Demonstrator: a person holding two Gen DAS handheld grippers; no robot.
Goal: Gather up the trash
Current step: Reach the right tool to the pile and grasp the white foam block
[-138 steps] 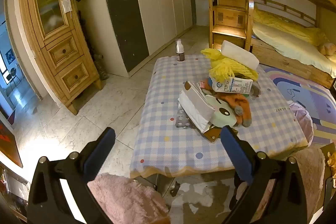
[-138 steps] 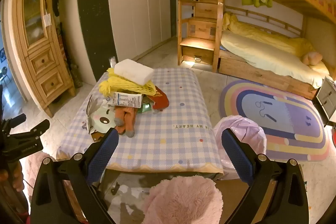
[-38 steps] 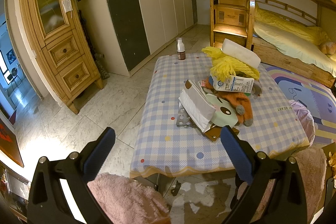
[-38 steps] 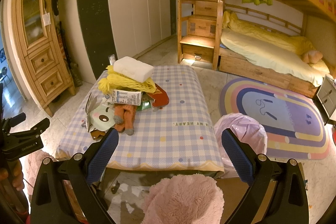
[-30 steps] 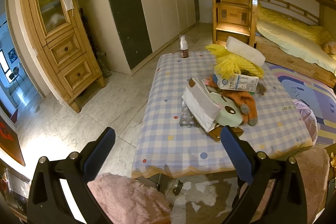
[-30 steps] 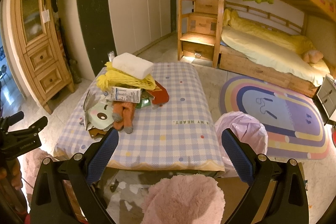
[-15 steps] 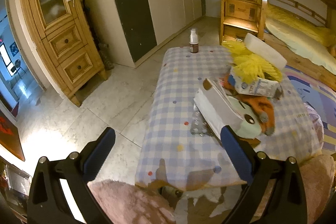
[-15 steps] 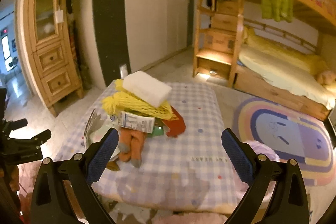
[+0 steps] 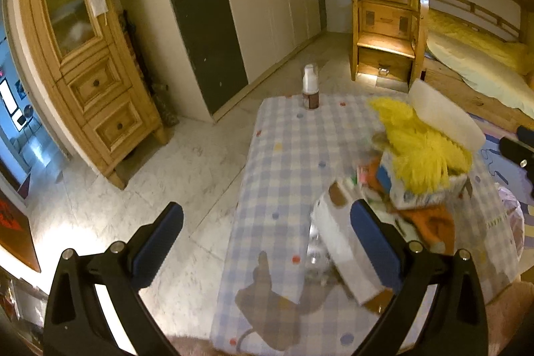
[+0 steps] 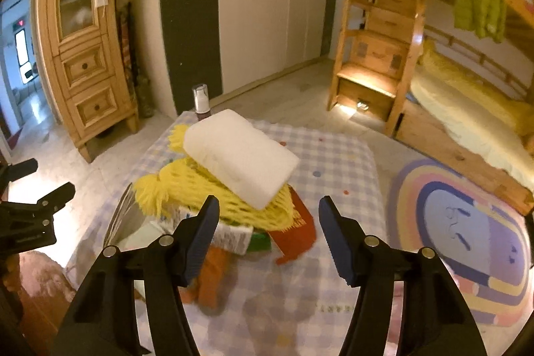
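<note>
On the checked tablecloth [image 10: 333, 162] lies a heap of trash: a white foam block [image 10: 240, 162] on a yellow foam net [image 10: 200, 192], with a printed carton [image 10: 230, 237], an orange plush toy [image 10: 210, 276] and a red packet [image 10: 297, 232] underneath. My right gripper [image 10: 268, 206] hovers just before the heap; its jaws are closing and nothing sits between them. In the left wrist view a white box [image 9: 337, 239] and a blister pack [image 9: 313, 256] lie at the heap's near side. My left gripper [image 9: 263, 216] hangs open over the cloth [image 9: 283, 155], empty.
A brown bottle with a white cap [image 9: 310, 89] stands at the table's far edge. A pink bag [image 9: 512, 222] hangs off the table's right side. A wooden cabinet [image 9: 86, 55] stands left, bunk-bed stairs [image 10: 377, 55] behind, a striped rug [image 10: 467, 239] right.
Both grippers have moved forward over the table, so the heap looks larger and nearer. The right gripper's fingers stand closer together than before. The left fingers keep their width.
</note>
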